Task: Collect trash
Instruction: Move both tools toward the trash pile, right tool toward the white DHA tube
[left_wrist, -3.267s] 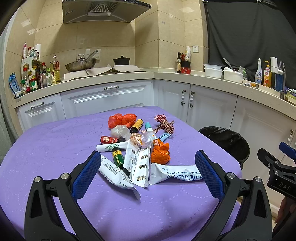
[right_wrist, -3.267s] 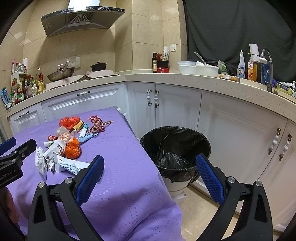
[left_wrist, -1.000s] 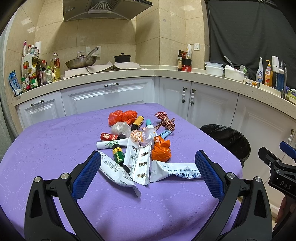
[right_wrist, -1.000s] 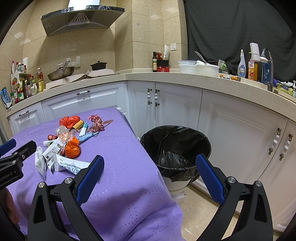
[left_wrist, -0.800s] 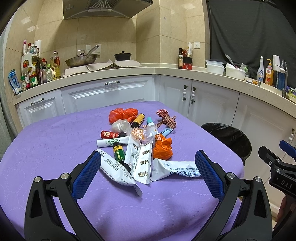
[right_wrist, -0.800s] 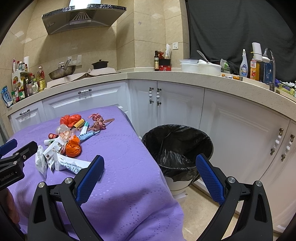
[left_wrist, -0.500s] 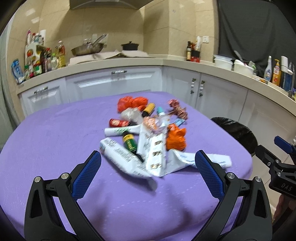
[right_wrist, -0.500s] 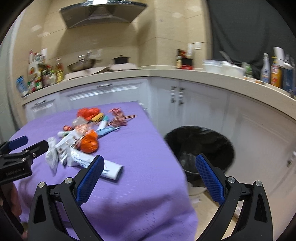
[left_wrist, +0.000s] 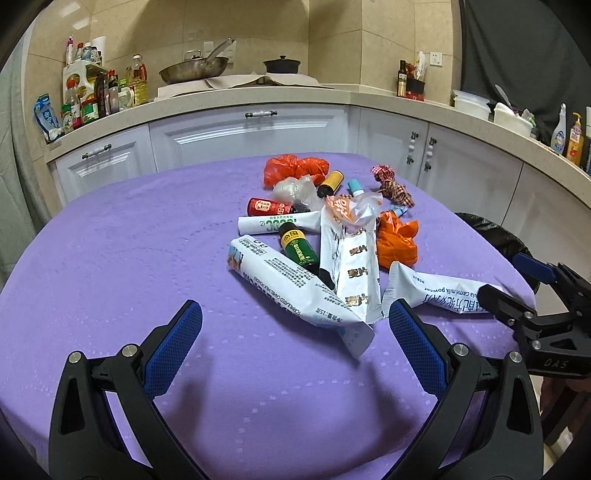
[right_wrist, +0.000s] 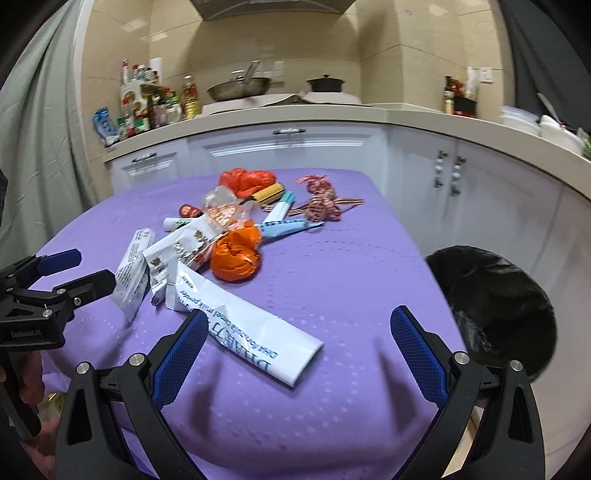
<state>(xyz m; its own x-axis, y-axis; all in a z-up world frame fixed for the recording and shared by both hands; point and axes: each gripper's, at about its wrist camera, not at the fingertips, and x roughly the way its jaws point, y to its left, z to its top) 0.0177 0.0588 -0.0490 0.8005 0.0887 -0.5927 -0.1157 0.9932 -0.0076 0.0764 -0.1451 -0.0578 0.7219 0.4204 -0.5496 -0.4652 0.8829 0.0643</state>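
A pile of trash lies on the purple table (left_wrist: 122, 258): white pouches (left_wrist: 295, 288), a long white milk-powder packet (right_wrist: 243, 325), a crumpled orange bag (right_wrist: 236, 254), a green bottle (left_wrist: 297, 247), a red bag (left_wrist: 295, 168) and a checked ribbon (right_wrist: 321, 206). My left gripper (left_wrist: 295, 317) hovers open just short of the nearest white pouch. Over the table's right end, my right gripper (right_wrist: 299, 321) is open, its left finger beside the milk-powder packet. Neither holds anything. A black-lined trash bin (right_wrist: 491, 295) stands on the floor to the table's right.
White cabinets and a beige counter (left_wrist: 240, 99) wrap around behind the table, carrying bottles, a wok (left_wrist: 194, 72) and a pot. A grey curtain (right_wrist: 37, 147) hangs at the left. A hand (right_wrist: 22, 373) holds the left gripper's handle.
Both grippers have moved forward and down toward the pile. The right one has swung left, from facing the bin to facing the table and the milk-powder packet.
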